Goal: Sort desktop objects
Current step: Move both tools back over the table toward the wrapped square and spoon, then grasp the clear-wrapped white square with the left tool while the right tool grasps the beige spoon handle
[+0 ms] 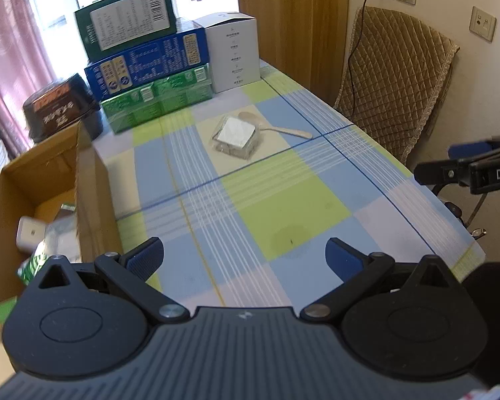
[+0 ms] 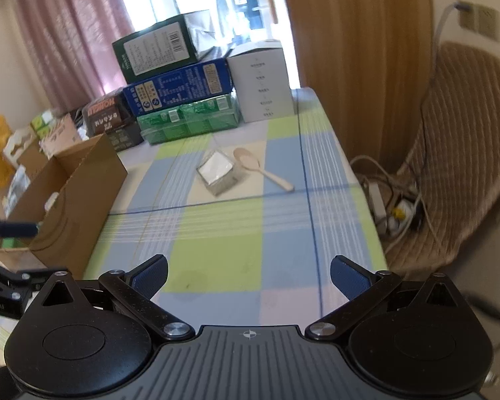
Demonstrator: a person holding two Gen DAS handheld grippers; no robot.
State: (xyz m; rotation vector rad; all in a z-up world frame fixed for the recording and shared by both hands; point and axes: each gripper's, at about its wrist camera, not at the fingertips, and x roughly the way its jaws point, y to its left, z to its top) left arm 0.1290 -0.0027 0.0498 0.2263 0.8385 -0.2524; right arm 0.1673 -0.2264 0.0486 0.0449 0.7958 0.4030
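A clear plastic box with a white lid (image 1: 235, 137) lies on the checked tablecloth in mid-table, with a pale wooden spoon (image 1: 276, 127) touching its far right side. Both show in the right wrist view, the box (image 2: 220, 172) and the spoon (image 2: 261, 168). My left gripper (image 1: 245, 258) is open and empty above the near table, next to an open cardboard box (image 1: 83, 180) on the left holding several small items. My right gripper (image 2: 249, 276) is open and empty above the near table edge.
Stacked green, blue and dark green cartons (image 1: 143, 66), a white box (image 1: 233, 51) and a dark tub (image 1: 61, 108) stand at the table's far end. A padded chair (image 1: 393, 76) is on the right. Cables and a power strip (image 2: 390, 203) lie on the floor.
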